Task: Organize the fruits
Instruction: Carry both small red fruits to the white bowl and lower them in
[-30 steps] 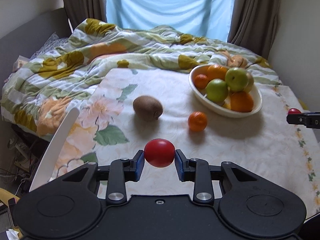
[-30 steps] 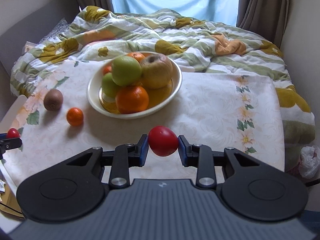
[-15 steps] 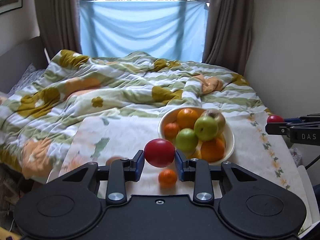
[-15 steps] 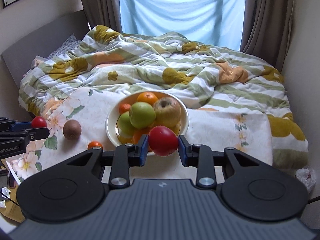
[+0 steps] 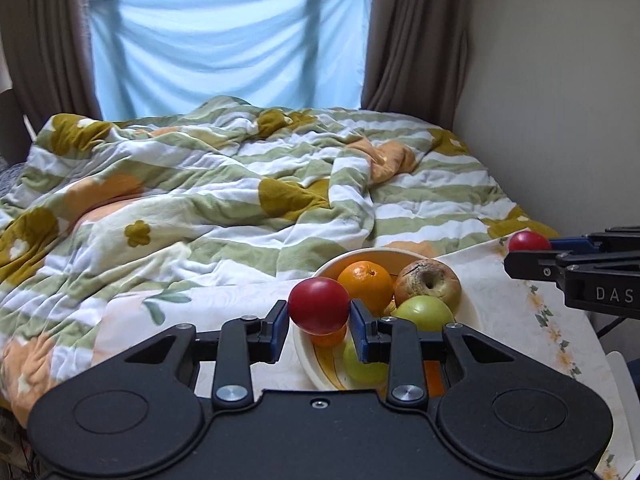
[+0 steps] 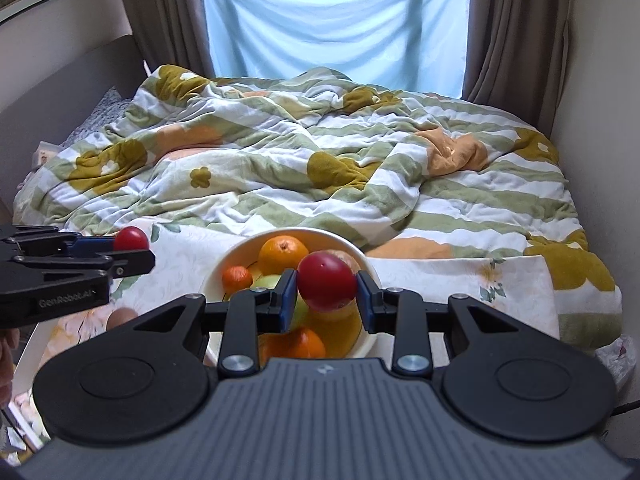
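Observation:
My left gripper is shut on a red tomato, held in the air just left of the white fruit bowl. The bowl holds an orange, a wrinkled brownish apple and a green apple. My right gripper is shut on a second red tomato, hovering over the near side of the same bowl. Each gripper shows in the other's view with its tomato, at the right edge and the left edge. A kiwi peeks out below the left gripper.
The bowl stands on a flowered tablecloth at the foot of a bed with a rumpled striped quilt. A wall runs close on the right. Curtains and a blue sheet hang at the back. A small mandarin lies in the bowl.
Both grippers rose and drew back with their tomatoes. The left one swung right, so the bowl now sits just under its fingers; the kiwi and loose mandarin have left its view.

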Demonstrator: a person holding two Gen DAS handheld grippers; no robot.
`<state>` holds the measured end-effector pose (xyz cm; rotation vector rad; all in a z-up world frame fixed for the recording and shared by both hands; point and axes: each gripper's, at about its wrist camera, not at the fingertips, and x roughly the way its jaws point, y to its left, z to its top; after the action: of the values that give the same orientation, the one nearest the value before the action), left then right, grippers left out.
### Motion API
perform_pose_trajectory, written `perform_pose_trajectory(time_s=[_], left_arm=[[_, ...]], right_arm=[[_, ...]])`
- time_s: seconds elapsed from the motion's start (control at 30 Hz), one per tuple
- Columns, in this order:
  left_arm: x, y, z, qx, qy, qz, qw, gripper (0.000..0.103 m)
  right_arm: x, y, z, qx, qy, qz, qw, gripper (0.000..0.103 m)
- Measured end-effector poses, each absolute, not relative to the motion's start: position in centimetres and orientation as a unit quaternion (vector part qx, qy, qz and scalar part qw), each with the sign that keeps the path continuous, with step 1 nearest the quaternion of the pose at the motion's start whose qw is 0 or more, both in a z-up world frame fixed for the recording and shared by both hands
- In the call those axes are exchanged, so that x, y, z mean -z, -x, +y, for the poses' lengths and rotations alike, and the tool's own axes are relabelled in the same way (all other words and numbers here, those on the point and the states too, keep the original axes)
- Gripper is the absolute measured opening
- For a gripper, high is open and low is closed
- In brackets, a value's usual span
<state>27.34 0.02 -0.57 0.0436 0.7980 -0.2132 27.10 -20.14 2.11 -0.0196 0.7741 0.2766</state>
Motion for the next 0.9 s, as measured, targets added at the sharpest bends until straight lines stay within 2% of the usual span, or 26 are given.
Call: perform_pose_trajectory(time_s=[0.27,0.6,0.67,0.73,0.8,0.9], left_arm=[[4.4,-33.1,-0.4,0.145,-0.038,0.42,0.895,0.036],[7.3,-36.0,-0.7,0.178,-0.044,0.451,0.874,0.037],[7.2,-35.9,-0.6,0.183,-0.041,0.45,0.873,0.046],[6.9,-35.6,-0.6,0.181,-0.044,0.441,0.878,0.086],[6.2,-35.0,-0.3,0.178,-0.047,0.423,0.887,0.093],[5.3,-34.5,0.3,0.178,-0.048,0.417,0.89,0.093]], right_arm=[[-0.1,-31.6,-18.5,-0.104,-0.009,0.395,0.913,0.047],[1.4,-34.9,-17.7,-0.076,-0.02,0.411,0.908,0.047],[1.6,-35.1,-17.7,-0.074,-0.021,0.412,0.908,0.047],[1.6,-35.3,-17.7,-0.071,-0.021,0.412,0.908,0.047],[1.6,-35.5,-17.7,-0.07,-0.021,0.413,0.908,0.047],[1.6,-35.7,-17.7,-0.07,-0.022,0.413,0.908,0.047]])
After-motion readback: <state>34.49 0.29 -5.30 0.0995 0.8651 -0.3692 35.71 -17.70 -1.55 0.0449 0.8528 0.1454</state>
